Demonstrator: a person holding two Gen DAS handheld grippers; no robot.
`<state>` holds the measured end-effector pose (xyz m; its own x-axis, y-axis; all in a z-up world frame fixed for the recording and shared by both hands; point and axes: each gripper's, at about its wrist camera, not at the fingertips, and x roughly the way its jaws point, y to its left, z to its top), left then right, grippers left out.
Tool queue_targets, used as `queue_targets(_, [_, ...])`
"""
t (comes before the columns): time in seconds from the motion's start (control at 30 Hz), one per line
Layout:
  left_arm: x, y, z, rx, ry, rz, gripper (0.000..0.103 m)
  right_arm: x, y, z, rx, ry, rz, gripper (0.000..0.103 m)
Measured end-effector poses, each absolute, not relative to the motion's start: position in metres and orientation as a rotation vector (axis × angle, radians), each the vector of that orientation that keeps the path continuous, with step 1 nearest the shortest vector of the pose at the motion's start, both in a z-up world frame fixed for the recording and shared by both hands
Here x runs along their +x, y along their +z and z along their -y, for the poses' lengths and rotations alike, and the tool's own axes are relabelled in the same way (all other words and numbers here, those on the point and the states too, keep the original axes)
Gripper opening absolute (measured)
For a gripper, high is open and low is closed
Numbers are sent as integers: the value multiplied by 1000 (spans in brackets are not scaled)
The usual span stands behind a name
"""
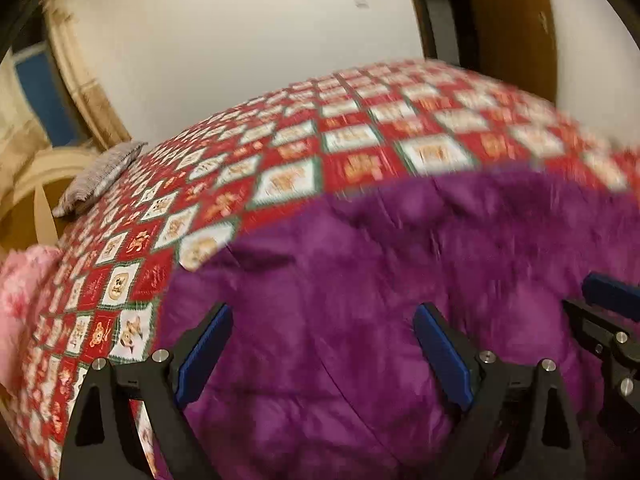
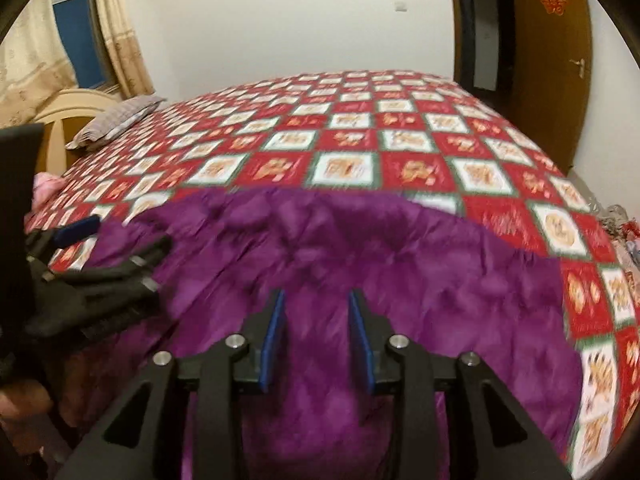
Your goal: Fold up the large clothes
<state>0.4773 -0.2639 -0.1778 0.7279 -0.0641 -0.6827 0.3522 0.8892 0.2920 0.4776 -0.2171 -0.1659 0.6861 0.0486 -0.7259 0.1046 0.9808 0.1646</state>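
Observation:
A large purple garment [image 1: 400,272] lies spread on the near part of a bed; it also shows in the right wrist view [image 2: 360,256]. My left gripper [image 1: 322,316] is open wide and empty, hovering over the garment's left part. My right gripper [image 2: 316,300] is open with a narrower gap and empty, over the garment's middle. The right gripper also shows at the right edge of the left wrist view [image 1: 612,320]. The left gripper shows at the left of the right wrist view [image 2: 88,248].
The bed has a red and white checked cover [image 2: 360,136]. A grey pillow [image 2: 116,120] lies at its far left by the headboard. A pink cloth [image 1: 20,300] hangs at the bed's left side. A brown door [image 2: 552,60] stands at the right; a curtained window [image 2: 80,40] at the left.

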Motion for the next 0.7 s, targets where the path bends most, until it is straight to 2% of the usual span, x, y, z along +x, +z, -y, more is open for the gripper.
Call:
queue_targets(0.2, [475,-198,265,408,-218,-717,93,477,-199,209,150,-55,-842,37])
queue_targets(0.53, [476,-204,269,421,-187,-705,96,476,-205,202,103,-86,-817,37])
queue_targets(0.7, [476,-182,259,431,-191,-740,96,472,-193,208,117,-56,-851,39])
